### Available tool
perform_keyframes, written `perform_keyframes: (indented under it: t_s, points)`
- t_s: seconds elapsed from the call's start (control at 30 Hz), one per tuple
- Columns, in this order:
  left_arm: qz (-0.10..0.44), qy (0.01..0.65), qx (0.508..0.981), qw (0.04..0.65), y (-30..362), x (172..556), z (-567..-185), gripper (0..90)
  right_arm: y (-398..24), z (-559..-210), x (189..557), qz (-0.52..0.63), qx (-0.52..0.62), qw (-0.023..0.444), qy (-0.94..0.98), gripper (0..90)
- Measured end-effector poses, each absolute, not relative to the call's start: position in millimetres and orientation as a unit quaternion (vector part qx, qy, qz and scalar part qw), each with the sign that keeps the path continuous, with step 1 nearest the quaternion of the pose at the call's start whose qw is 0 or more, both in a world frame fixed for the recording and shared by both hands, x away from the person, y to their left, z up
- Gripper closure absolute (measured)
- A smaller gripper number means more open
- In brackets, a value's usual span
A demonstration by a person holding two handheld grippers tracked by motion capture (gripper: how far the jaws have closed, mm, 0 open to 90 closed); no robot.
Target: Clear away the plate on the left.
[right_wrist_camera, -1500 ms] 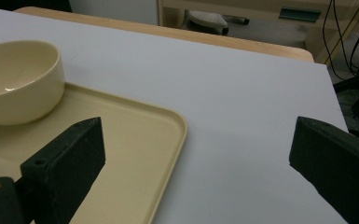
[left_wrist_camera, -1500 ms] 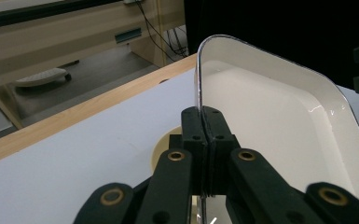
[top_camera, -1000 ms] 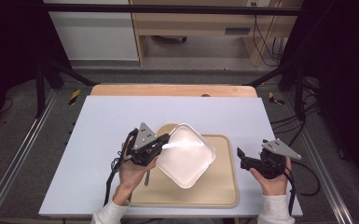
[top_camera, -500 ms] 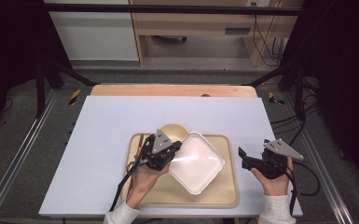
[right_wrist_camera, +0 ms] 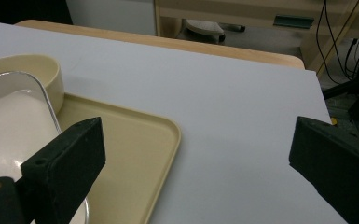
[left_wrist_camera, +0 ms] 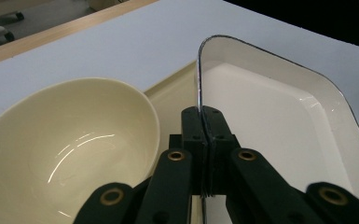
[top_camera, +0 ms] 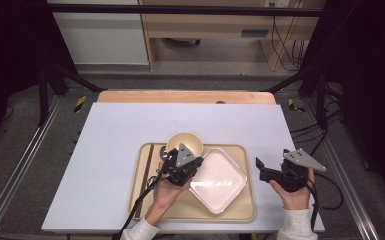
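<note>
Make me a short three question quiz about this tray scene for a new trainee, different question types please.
1. True or false: the left hand-held gripper is shut on the rim of the white square plate.
2. Multiple choice: where does the round cream bowl sit? A) on the beige rectangular tray, at its far edge; B) on the bare white table top; C) on top of the plate.
3. Fill in: the jaws of the right hand-held gripper stand ____, with nothing between them.

Key
1. True: in the left gripper view the jaws pinch the plate's thin rim.
2. A
3. open
</note>
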State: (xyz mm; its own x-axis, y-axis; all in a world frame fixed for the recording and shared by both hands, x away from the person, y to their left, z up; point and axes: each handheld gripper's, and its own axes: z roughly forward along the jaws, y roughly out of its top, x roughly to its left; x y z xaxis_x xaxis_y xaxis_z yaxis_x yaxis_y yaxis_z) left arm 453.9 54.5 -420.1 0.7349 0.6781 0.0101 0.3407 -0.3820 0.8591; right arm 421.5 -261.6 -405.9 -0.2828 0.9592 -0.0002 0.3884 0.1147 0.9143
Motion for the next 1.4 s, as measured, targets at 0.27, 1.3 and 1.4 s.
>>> perform_keyframes:
  t_s: [0.27,1.3,1.4]
  points:
    - [0.17,0.318,0.814,0.455,48,456,-430,89.0,-262,-406,422,0.437,0.501,0.327,0.671,4.0]
    - [0.176,0.337,0.841,0.385,34,466,-470,83.5,-259,-408,423,0.434,0.499,0.325,0.676,3.9]
    - [0.173,0.338,0.842,0.383,34,467,-472,83.0,-259,-408,423,0.435,0.499,0.324,0.676,3.9]
